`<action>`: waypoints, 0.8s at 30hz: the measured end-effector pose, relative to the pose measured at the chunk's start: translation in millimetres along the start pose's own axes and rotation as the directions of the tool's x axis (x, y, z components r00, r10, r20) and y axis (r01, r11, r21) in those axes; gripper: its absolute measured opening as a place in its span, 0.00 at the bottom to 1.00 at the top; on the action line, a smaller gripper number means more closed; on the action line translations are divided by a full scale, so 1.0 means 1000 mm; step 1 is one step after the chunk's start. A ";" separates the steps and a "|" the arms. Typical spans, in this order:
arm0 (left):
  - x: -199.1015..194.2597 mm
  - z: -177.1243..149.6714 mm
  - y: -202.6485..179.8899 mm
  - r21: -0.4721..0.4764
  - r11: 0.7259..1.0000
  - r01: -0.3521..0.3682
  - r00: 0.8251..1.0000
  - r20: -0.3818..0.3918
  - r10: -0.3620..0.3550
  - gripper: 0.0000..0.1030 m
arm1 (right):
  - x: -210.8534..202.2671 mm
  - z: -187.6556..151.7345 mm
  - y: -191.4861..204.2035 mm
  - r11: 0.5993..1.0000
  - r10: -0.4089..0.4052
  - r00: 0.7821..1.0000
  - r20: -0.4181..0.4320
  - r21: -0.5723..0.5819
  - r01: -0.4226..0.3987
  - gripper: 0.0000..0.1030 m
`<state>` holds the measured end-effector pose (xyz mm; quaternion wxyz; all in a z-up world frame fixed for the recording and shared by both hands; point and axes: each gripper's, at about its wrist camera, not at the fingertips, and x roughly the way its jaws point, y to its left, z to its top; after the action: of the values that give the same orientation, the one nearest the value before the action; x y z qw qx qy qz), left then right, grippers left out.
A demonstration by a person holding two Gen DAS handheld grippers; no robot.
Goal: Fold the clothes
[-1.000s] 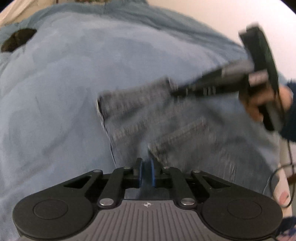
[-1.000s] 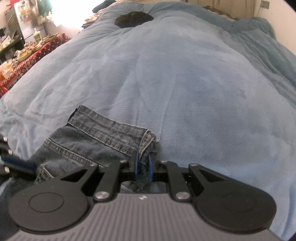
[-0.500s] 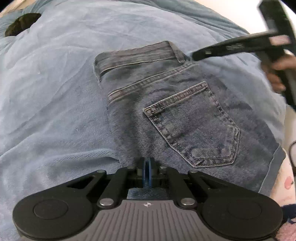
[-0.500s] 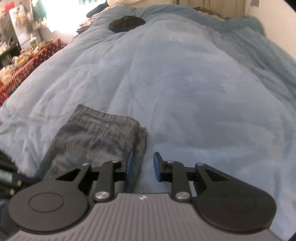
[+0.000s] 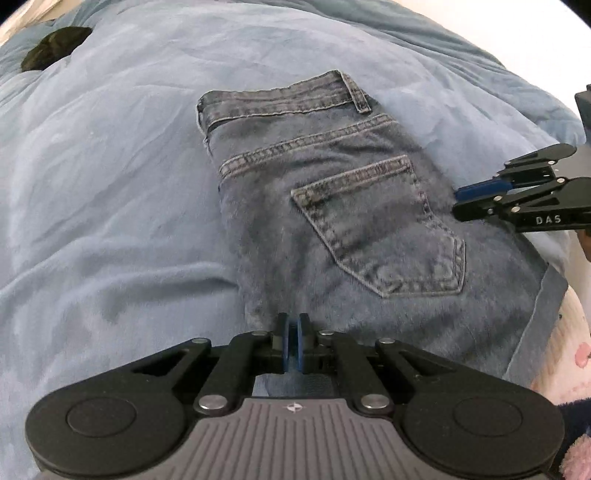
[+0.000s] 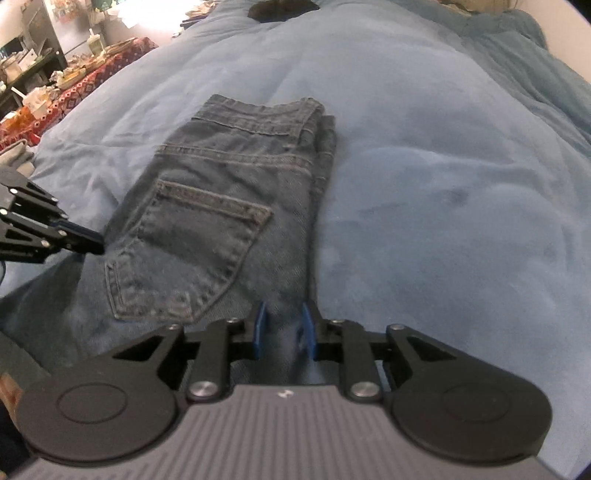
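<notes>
Folded blue denim jeans (image 5: pixel 332 206) lie flat on the light blue blanket (image 5: pixel 110 184), back pocket up and waistband at the far end. My left gripper (image 5: pixel 293 339) is shut at the jeans' near edge. Whether cloth is pinched between the pads I cannot tell. From the right wrist view the jeans (image 6: pixel 221 206) have their folded edge on the right, and the left gripper (image 6: pixel 98 240) touches their left side. My right gripper (image 6: pixel 282 328) hovers over the near right edge with denim between its jaws, which are closing without pressing on it. It also shows as the right gripper (image 5: pixel 458 203) beside the pocket.
A dark garment (image 5: pixel 55 48) lies at the blanket's far end, the same dark garment (image 6: pixel 280 9) showing at the top of the right wrist view. A cluttered table with a red patterned cloth (image 6: pixel 74 92) stands left of the bed. Pink patterned fabric (image 5: pixel 576 354) hangs at the near right corner.
The right gripper let go of the waistband corner, opened, and drew back along the jeans' right edge. The jeans now lie flat and folded. The left gripper stays shut at their near edge.
</notes>
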<state>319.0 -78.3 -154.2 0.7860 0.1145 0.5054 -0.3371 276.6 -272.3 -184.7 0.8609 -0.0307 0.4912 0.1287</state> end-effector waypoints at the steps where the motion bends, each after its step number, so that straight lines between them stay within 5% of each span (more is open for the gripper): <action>1: -0.008 -0.001 -0.001 -0.012 1.000 0.004 1.000 0.010 -0.004 0.04 | -0.004 -0.002 0.001 0.999 -0.032 0.999 -0.001 -0.001 0.032 0.22; 6: -0.035 -0.003 -0.027 0.006 0.996 0.092 0.993 0.077 -0.092 0.05 | -0.046 -0.008 0.023 0.999 0.040 0.994 0.099 -0.014 -0.039 0.23; 11: -0.012 -0.022 -0.053 0.060 0.995 0.086 0.996 -0.002 -0.086 0.05 | -0.024 -0.030 0.050 0.996 0.044 0.999 0.029 -0.077 -0.042 0.21; 16: -0.021 -0.060 -0.048 0.028 0.995 0.090 0.996 -0.022 -0.090 0.06 | -0.024 -0.060 0.031 0.998 0.045 0.999 0.014 -0.045 -0.044 0.15; 21: -0.040 -0.058 -0.046 -0.003 0.995 0.101 0.995 0.029 -0.101 0.05 | -0.043 -0.054 0.036 0.999 0.025 0.999 0.032 -0.037 -0.023 0.20; 24: -0.047 -0.041 -0.053 -0.011 0.994 0.105 0.990 0.094 -0.103 0.05 | -0.057 -0.039 0.054 0.996 0.079 0.992 0.099 -0.060 -0.073 0.20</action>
<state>243.0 -77.4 -124.0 0.7912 0.0657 0.4760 -0.3784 203.1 -238.4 -152.1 0.8780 -0.0297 0.4439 0.1765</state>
